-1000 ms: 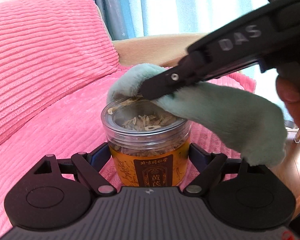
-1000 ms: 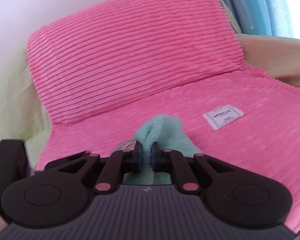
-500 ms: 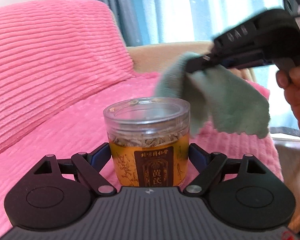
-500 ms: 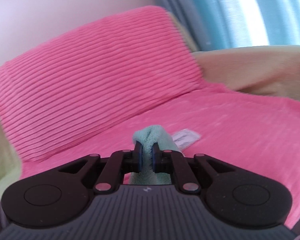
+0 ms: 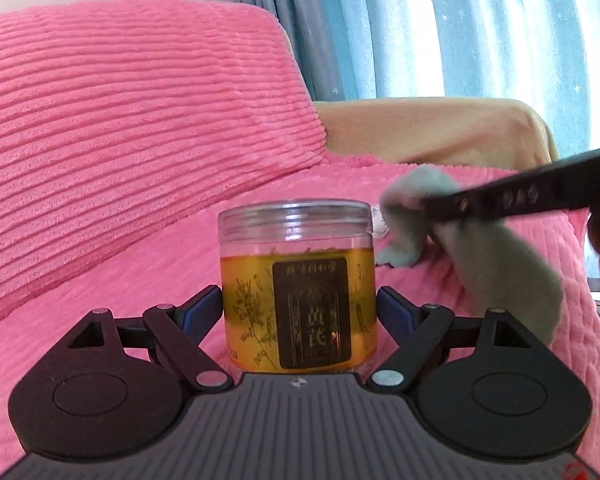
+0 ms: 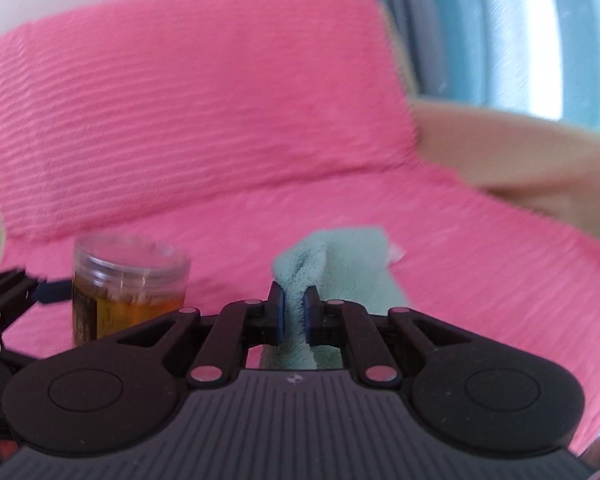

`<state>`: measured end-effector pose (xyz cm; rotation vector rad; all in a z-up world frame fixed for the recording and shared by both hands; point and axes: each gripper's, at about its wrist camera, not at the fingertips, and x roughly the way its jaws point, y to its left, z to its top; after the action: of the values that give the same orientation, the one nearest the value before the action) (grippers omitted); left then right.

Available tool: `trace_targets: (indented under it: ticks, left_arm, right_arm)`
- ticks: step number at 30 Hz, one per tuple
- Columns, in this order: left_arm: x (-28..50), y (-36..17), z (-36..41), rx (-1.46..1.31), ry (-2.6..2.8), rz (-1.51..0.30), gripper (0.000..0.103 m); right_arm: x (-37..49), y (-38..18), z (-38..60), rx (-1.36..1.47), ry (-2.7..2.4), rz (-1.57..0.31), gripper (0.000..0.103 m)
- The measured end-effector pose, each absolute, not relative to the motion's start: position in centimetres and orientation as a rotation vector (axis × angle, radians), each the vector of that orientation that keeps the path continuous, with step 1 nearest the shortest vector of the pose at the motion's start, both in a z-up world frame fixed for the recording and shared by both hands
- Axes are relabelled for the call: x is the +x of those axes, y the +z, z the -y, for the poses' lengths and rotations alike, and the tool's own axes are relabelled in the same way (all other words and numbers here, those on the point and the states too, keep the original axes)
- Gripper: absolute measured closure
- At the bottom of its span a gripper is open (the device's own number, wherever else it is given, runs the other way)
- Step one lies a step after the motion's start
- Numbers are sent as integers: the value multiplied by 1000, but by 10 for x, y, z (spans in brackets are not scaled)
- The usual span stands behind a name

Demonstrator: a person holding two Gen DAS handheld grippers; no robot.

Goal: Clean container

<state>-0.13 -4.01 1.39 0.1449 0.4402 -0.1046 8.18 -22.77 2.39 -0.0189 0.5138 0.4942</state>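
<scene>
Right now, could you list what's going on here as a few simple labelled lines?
setting: pink sofa cover, blue curtain behind
left gripper: jaws shut on jar
jar: clear lid on, yellow label, upright
right gripper: jaws shut on cloth
cloth: pale green, beside the jar; contact unclear

Jar [image 5: 298,288] base behind gripper body
</scene>
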Motion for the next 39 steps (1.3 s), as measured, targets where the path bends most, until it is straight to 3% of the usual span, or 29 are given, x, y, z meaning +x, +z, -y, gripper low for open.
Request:
trace_targets:
  ticks: [7,12,16,20,22,25,27,39]
  left_arm:
    - [-11,14,30,112,-111,-495,19]
    - [-12,15,30,109,-110,-504,19]
    - [-16,17,30,119,-104,-499,17]
    - [-21,21,28,118,-99,-495,15]
    - [-24,23,27,117,-98,-499,15]
    - [-27,25,27,117,-99,-506,13]
    - [-30,28,28,117,-102,-509,10]
    - [-33,34,24,93,-62,-573,1]
  right_arm:
    - [82,17,223,4,547,-608,90]
    - [77,17,224,-4,553,-592,72]
    - [72,22,229,-14,539,-573,66]
    - [66,27,234,-20,520,-542,39]
    - [64,33,236,-15,517,-528,37]
    - [61,39,237,-30,487,-516,22]
    - [59,42,236,-41,459,-507,2]
    - [68,35,246,-69,267,-649,1]
